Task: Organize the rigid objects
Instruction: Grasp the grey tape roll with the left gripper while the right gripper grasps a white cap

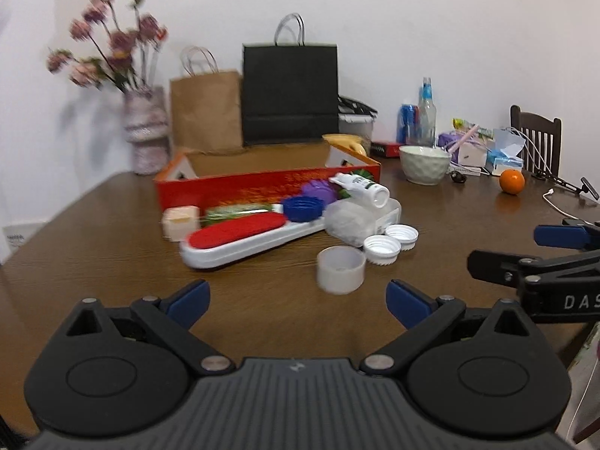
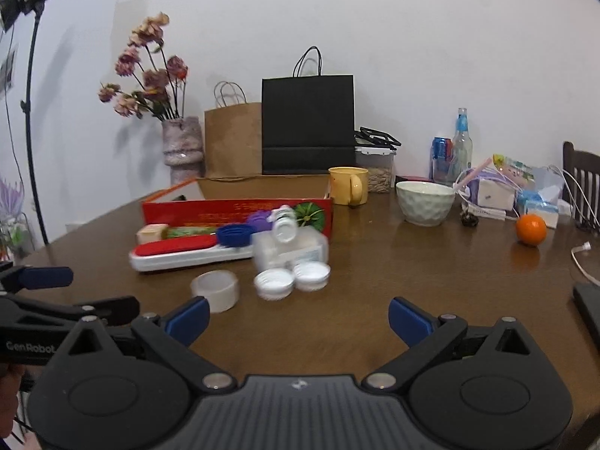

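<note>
A pile of small objects lies on the brown table [image 1: 112, 247] before an open red box [image 1: 232, 183]: a white case with a red top [image 1: 240, 238], a blue cap [image 1: 303, 208], a purple piece [image 1: 318, 189], a white bottle [image 1: 362, 187], a clear plastic box [image 1: 360, 219], two white lids [image 1: 390, 243] and a white cup-like cap [image 1: 340, 269]. The pile also shows in the right wrist view, with the case [image 2: 187, 253] and the lids [image 2: 290, 279]. My left gripper [image 1: 298, 302] is open and empty, short of the white cap. My right gripper [image 2: 298, 318] is open and empty, short of the lids.
At the back stand a vase of flowers [image 1: 144, 131], a brown bag [image 1: 206, 110], a black bag [image 1: 290, 93], a yellow mug [image 2: 348, 185], a white bowl [image 1: 423, 165], bottles [image 1: 425, 112] and an orange [image 1: 512, 182]. A chair [image 1: 536, 138] stands at the far right.
</note>
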